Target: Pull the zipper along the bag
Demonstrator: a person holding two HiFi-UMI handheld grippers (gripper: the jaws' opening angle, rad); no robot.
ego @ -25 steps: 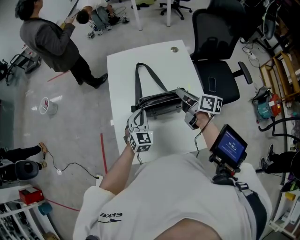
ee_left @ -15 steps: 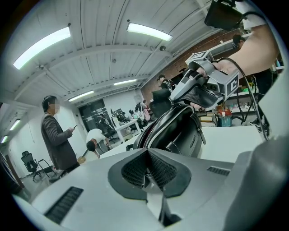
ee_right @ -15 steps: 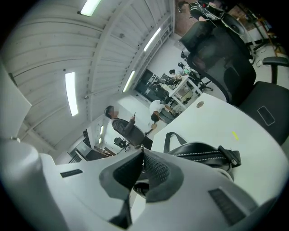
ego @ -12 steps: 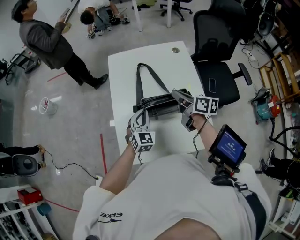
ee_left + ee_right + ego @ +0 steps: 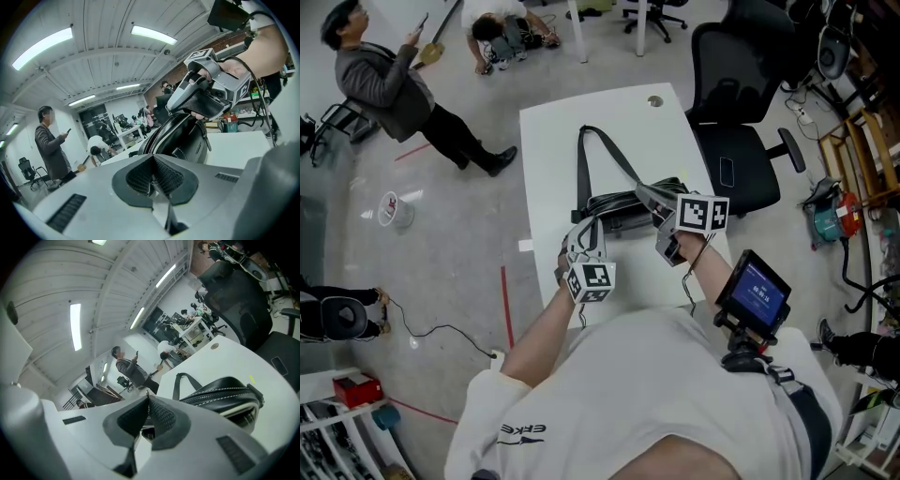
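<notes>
A black bag [image 5: 623, 208] lies on its side on the white table [image 5: 551, 141], its strap [image 5: 581, 159] running away from me. My left gripper [image 5: 581, 234] is shut at the bag's left end and seems to pinch a small tab there; its pads [image 5: 140, 176] meet just in front of the bag [image 5: 183, 140]. My right gripper [image 5: 645, 194] sits on top of the bag near its middle, shut on the zipper pull, whose metal tip shows above the closed pads [image 5: 161, 416]. To the right of those jaws the bag [image 5: 220, 397] gapes open.
A black office chair [image 5: 741, 141] stands against the table's right side. Two people [image 5: 384, 80] are on the floor at the far left, one of them bent over [image 5: 497, 19]. A round cable hole [image 5: 654, 100] marks the table's far edge.
My right gripper has slid leftward along the top of the bag, still shut. The left gripper has kept its hold at the bag's left end.
</notes>
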